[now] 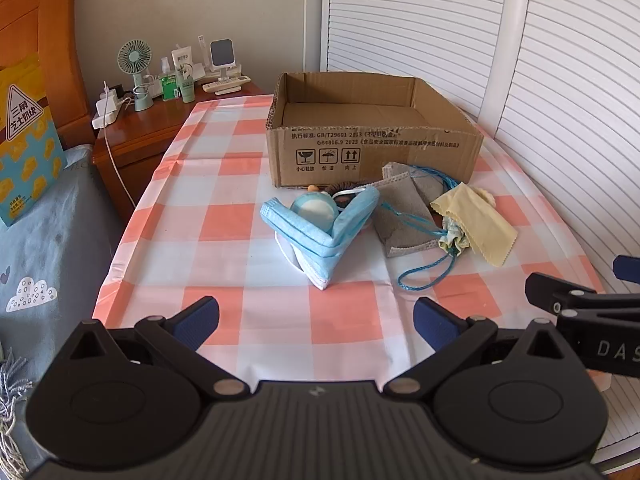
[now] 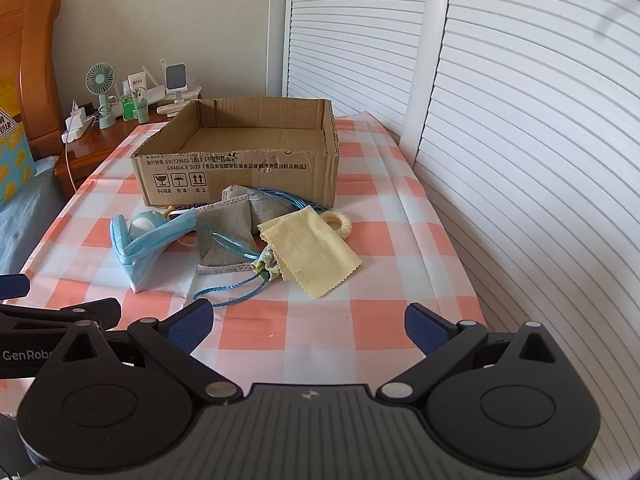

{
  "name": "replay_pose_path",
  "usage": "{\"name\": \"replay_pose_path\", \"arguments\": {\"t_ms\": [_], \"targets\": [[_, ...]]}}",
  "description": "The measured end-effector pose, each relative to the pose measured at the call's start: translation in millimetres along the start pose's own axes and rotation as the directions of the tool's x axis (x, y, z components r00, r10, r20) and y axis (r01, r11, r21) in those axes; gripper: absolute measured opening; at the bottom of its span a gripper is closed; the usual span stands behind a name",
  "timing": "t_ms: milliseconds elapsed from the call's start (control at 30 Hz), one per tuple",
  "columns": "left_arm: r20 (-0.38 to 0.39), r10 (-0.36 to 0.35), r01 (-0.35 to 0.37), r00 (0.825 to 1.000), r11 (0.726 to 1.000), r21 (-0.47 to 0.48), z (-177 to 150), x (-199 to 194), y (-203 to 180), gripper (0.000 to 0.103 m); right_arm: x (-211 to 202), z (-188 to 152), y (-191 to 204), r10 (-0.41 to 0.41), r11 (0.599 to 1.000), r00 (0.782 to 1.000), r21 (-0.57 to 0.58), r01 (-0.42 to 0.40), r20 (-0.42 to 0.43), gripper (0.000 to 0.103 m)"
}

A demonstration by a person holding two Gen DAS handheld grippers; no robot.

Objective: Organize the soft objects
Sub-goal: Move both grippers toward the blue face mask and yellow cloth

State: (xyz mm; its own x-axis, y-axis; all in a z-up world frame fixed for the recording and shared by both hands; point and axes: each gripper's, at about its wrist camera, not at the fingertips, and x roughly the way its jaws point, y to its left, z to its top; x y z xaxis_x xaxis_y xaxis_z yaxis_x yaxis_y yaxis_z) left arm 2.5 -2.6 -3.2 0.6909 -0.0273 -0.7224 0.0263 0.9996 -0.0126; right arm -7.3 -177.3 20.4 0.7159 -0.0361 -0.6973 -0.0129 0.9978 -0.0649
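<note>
A: Left wrist view: left gripper (image 1: 316, 322) jaws spread wide, nothing between them, hovering over the checked tablecloth (image 1: 224, 216) short of the pile. Right one?

B: Same. Right gripper (image 2: 309, 326) wide open, empty, above the cloth near the table's front edge. Its black linkage pokes into the right side of your view

A: Pile location?

B: Just in front of the cardboard box (image 2: 240, 176). Box is open-topped, nothing visible inside

A: Confirmed. Items left to right from my side: blue face mask (image 1: 320, 236) folded up on edge with a pale blue ball (image 1: 314, 208) tucked in it, grey cloth (image 1: 400, 216) beside it, blue cord (image 1: 424, 276) looping off a small floral pouch (image 1: 454, 240), yellow cloth (image 1: 476, 220) lying over the pouch

B: Also a cream ring (image 2: 337, 223) behind the yellow cloth, touching it, close to the box's right corner

A: Mostly hidden from here. Something dark and round behind the mask, can't tell what

B: Small fan (image 2: 100, 92) and bottles on the nightstand, back left, well apart from the pile
</note>
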Motion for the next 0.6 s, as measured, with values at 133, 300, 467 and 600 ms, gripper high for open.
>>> {"name": "replay_pose_path", "arguments": {"t_ms": [133, 300, 467, 600], "targets": [[-0.002, -0.003, 0.003, 1.0, 1.0, -0.003, 0.5, 0.0, -0.6, 0.102, -0.5, 1.1, -0.5, -0.001, 1.0, 1.0, 0.001, 0.001, 0.002, 0.103], [0.001, -0.002, 0.002, 1.0, 1.0, -0.002, 1.6, 0.6, -1.3, 0.102, -2.7, 1.7, 0.0, 0.001, 1.0, 1.0, 0.0, -0.001, 0.01, 0.103], [0.002, -0.002, 0.002, 1.0, 1.0, -0.003, 2.8, 0.2, -1.0, 0.102, -3.7, 1.2, 0.2, 0.0, 1.0, 1.0, -0.002, 0.0, 0.015, 0.103], [0.01, 0.0, 0.0, 1.0, 1.0, -0.006, 2.8, -2.7, -0.5, 0.102, -5.7, 1.4, 0.6, -0.001, 1.0, 1.0, -0.003, 0.001, 0.02, 0.103]]}}
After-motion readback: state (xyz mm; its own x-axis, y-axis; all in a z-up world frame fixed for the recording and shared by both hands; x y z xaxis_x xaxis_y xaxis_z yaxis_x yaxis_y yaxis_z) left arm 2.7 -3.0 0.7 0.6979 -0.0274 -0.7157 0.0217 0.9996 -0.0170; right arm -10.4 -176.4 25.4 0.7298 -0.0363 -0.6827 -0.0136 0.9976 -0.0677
